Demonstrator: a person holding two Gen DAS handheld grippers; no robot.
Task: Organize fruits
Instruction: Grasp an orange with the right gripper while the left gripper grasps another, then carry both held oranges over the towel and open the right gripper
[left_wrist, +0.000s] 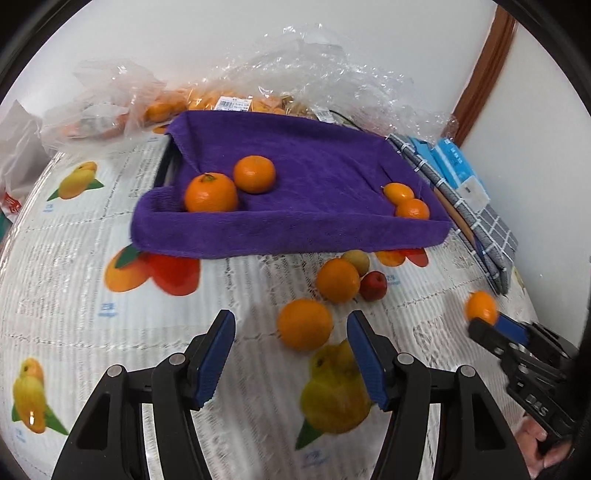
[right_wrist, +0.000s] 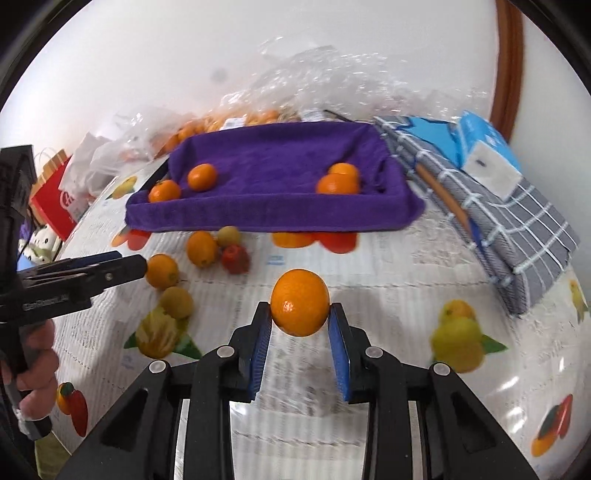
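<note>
An orange (right_wrist: 299, 302), firm, light and smooth, is pinched across its middle by the right gripper (right_wrist: 299, 334); the left gripper (left_wrist: 291, 360) is held wide.

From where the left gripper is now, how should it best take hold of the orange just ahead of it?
Grip the orange across its widest middle, coming straight forward and down. It is round, sits free on the tablecloth, and already lies between the open left gripper fingers' line.

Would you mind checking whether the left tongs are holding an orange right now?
No, the left tongs are open, with an orange lying on the table between and beyond their tips, ungripped.
</note>
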